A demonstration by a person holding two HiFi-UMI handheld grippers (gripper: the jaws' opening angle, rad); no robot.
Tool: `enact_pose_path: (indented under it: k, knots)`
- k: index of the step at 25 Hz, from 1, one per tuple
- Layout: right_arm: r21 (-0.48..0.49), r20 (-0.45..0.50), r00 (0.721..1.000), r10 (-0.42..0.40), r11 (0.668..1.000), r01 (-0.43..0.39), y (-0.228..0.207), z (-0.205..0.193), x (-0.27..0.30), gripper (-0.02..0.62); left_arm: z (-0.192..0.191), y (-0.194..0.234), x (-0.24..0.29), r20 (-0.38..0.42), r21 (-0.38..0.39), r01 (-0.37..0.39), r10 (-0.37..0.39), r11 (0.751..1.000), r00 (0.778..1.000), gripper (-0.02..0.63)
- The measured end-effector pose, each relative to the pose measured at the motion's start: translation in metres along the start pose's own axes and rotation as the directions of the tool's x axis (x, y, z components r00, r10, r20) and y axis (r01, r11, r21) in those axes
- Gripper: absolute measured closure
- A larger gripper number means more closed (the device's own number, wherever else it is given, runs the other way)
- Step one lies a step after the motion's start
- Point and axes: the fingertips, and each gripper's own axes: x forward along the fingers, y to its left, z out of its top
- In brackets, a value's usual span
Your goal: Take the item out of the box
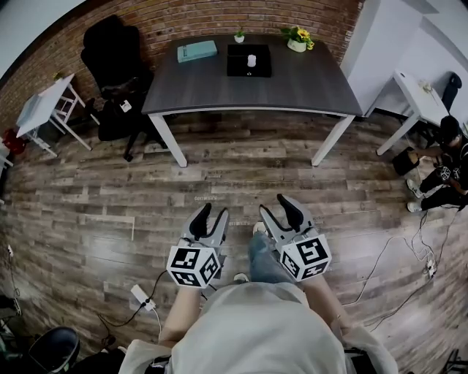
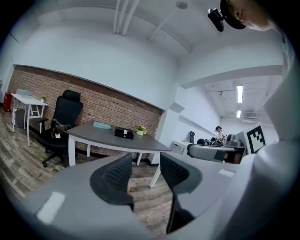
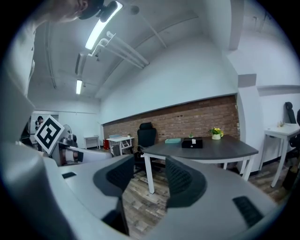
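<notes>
Approach matters: left gripper and right gripper gape empty, well apart from the black box by the far edge of the desk, so step in squarely.

Black box, dark grey table, red-brick wall

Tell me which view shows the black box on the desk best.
The head view: it looks down on the black box, showing its whole top and a small white item at its middle. Both gripper views show it far off, low and side-on.
</notes>
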Motion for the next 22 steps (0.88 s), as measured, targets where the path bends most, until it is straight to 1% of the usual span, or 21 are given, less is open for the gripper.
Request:
enact_pose_path:
  k: [3, 5, 12, 18, 22]
  knots:
    - [0.005, -0.009, 1.0, 0.009, 1.0, -0.009, -0.019, -0.001, 0.019, 0.328, 0.001, 0.007, 0.022, -0.009, 0.005, 0.001, -0.001, 1.0, 1.0, 0.405]
    - [0.005, -0.01, 1.0, 0.016, 1.0, -0.016, -0.033, 0.002, 0.035, 0.306, 0.004, 0.013, 0.038, -0.01, 0.004, -0.001, 0.001, 1.0, 1.0, 0.379]
    - [-0.023, -0.014, 0.999, 0.03, 0.999, -0.03, -0.09, 0.022, 0.094, 0.288, 0.029, 0.038, 0.103, -0.013, 0.005, -0.023, 0.023, 1.0, 1.0, 0.354]
    - [-0.024, -0.025, 0.998, 0.049, 0.998, -0.05, -0.144, 0.039, 0.136, 0.278, 0.057, 0.053, 0.162, -0.003, 0.001, -0.049, 0.049, 0.999, 0.999, 0.345]
    - [-0.024, -0.015, 0.999, 0.042, 0.999, -0.043, -0.18, 0.048, 0.159, 0.278, 0.07, 0.058, 0.202, 0.002, -0.003, -0.054, 0.054, 0.999, 0.999, 0.325]
